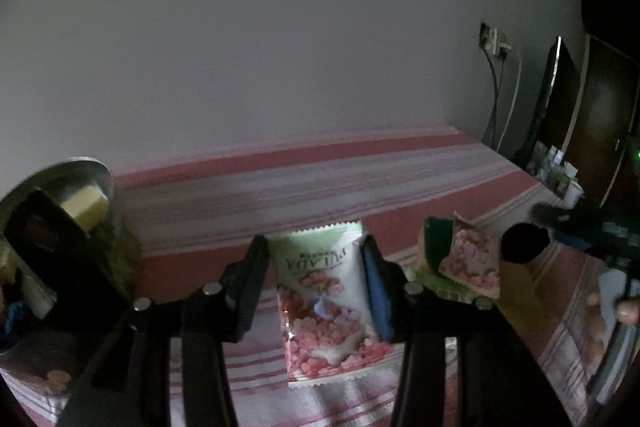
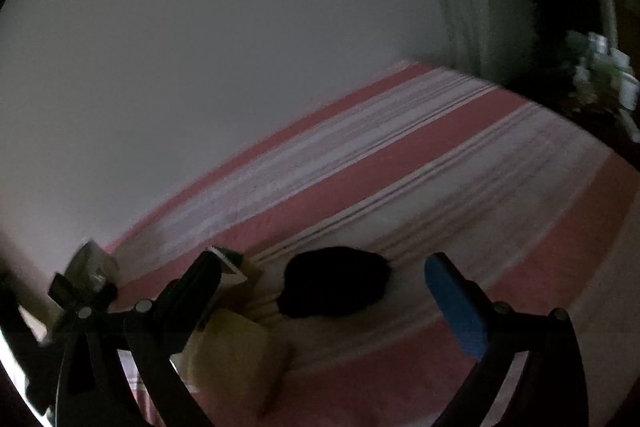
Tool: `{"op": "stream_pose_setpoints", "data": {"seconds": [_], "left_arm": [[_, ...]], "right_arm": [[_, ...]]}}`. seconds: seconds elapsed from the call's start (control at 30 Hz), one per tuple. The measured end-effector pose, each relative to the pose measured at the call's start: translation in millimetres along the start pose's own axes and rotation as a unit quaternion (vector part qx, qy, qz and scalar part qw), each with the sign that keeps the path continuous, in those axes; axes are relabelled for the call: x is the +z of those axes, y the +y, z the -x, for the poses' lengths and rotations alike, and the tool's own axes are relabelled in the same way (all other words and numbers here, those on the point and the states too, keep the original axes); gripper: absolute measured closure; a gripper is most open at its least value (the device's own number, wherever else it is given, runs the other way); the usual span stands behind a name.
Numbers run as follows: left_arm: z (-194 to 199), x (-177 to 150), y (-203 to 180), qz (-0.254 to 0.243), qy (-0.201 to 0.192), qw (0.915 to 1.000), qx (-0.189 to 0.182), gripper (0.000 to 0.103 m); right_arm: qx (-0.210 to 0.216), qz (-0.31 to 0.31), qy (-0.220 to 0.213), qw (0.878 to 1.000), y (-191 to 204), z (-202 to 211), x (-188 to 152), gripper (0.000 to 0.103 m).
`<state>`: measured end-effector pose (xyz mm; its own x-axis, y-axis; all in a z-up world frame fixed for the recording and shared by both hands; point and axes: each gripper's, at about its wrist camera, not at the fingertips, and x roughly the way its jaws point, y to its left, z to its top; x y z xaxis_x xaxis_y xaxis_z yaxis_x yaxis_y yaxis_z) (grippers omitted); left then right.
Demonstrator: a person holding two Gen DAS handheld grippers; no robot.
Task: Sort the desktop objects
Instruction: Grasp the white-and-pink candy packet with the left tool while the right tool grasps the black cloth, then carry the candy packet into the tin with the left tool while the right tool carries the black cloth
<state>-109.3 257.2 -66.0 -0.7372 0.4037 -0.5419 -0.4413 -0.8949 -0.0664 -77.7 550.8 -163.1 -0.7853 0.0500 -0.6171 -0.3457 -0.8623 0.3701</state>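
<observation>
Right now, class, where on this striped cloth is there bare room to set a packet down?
Bare: the far pink-and-white striped cloth along the grey wall. Crowded: near the round metal tin, pink-printed snack packet and black round object.

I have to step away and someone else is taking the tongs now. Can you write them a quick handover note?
Left tongs: shut on the pink-and-white snack packet, lifted over the striped cloth.
Right tongs: open, holding nothing, above a black object on the cloth.
Elsewhere: a second matching packet lies right of the held one, beside green wrappers; a metal container at left already holds a few items.
Done: one packet picked up.
Left: place it, probably in the container, then sort the second packet, wrappers and black object.
</observation>
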Motion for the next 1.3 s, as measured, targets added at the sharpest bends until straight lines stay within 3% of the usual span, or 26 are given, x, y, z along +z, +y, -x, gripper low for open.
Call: {"op": "stream_pose_setpoints", "data": {"seconds": [0.17,0.23,0.27,0.3,0.43,0.57,0.83,1.3], "left_arm": [[-4,-1,1,-0.009,0.008,0.9999,0.006,0.057],[-4,0,6,-0.003,0.01,0.9999,0.001,0.057],[-5,0,7,-0.001,0.011,0.9999,-0.001,0.057],[-6,-2,7,0.0,0.012,0.9999,-0.002,0.057],[-3,-5,10,0.006,0.009,0.9999,-0.006,0.057],[2,-7,12,0.009,-0.001,1.0,0.001,0.057],[25,-14,18,0.017,-0.007,0.9997,0.015,0.057],[99,-42,70,0.041,-0.035,0.9973,0.049,0.057]], "right_arm": [[-0.057,0.045,0.075,0.994,14,-47,-1,0.003],[-0.081,0.079,0.071,0.991,20,-52,-6,0.016],[-0.09,0.091,0.07,0.989,22,-52,-7,0.032],[-0.093,0.097,0.069,0.989,23,-51,-8,0.04],[-0.091,0.091,0.059,0.99,17,-46,-8,0.04],[-0.094,0.082,-0.005,0.992,25,-18,-13,0.04],[-0.04,0.113,-0.093,0.988,72,31,-35,0.04],[0.064,0.161,-0.063,0.983,155,41,-79,0.04]]}}
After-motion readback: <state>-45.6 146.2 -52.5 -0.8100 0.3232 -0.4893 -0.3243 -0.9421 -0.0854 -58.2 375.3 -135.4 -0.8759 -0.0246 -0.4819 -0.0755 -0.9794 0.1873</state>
